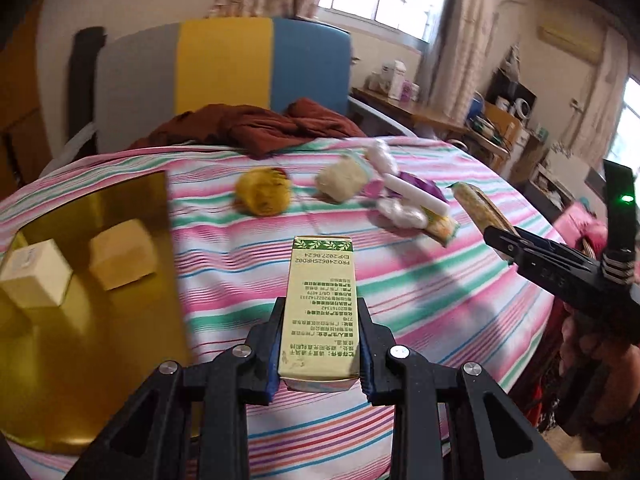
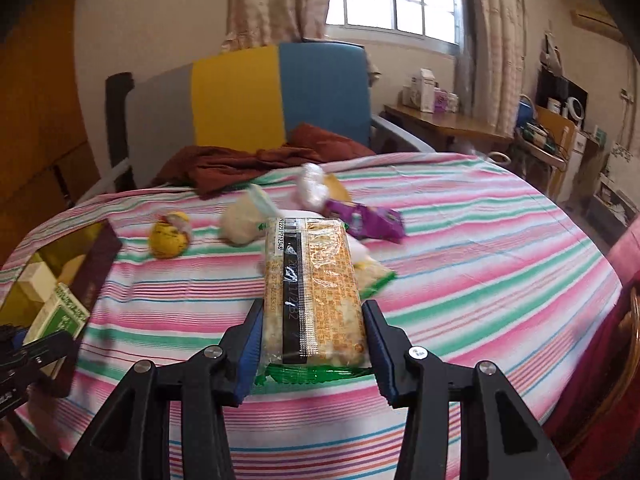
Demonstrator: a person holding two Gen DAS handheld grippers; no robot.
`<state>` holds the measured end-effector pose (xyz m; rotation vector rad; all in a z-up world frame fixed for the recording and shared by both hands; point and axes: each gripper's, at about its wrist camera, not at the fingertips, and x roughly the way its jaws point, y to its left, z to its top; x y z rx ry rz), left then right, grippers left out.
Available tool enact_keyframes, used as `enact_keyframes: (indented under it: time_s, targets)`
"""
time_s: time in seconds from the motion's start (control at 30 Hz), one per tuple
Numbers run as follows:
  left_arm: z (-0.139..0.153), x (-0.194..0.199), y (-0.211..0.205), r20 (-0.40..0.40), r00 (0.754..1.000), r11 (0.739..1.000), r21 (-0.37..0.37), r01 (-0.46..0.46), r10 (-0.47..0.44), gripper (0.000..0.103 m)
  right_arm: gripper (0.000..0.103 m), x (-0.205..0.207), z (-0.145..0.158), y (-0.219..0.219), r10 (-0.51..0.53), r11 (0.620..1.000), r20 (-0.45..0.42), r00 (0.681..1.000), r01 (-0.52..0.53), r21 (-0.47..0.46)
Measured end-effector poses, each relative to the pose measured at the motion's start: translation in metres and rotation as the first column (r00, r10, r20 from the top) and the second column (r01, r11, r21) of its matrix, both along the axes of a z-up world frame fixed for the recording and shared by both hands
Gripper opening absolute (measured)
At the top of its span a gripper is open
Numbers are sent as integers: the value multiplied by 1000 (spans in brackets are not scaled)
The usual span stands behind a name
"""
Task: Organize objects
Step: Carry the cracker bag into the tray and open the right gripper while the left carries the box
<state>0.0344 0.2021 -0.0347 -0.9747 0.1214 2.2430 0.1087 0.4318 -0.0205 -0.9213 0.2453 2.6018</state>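
**Both grippers loaded above striped bed**

The left gripper [image 1: 320, 312] is angled downward and clamped on a green-and-cream carton [image 1: 320, 304], held above the striped sheet [image 1: 440, 300], just right of the gold tray [image 1: 120, 312] where two cream boxes [image 1: 120, 256] are seen. The right gripper [image 2: 314, 320] is tilted down likewise, grasping a wrapped snack bar [image 2: 316, 292] lengthwise between its pads. Farther off, a yellow packet [image 2: 170, 236], a purple packet [image 2: 364, 220] and white wrapped items are scattered on the sheet.

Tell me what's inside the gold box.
Two pale cartons sit inside the gold box. Its near corner is hidden behind the left hand-held gripper.
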Motion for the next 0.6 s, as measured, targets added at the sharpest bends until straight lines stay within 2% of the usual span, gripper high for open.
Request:
enact_keyframes:
  time_s: [0.3,0.47,0.6]
  targets:
    - [6,-12,-70,-17,990,990,18,-138,138,30,48,-33,20,-85,210,978,-30,977,-210,-2]
    - [3,-22,-110,-3,975,974,27,-224,224,30,48,-47,25,-130,326,945,-26,945,-327,-8]
    - [0,-33,-146,14,952,951,32,-307,306,30,48,-59,26,-162,407,913,-17,913,-407,-22]
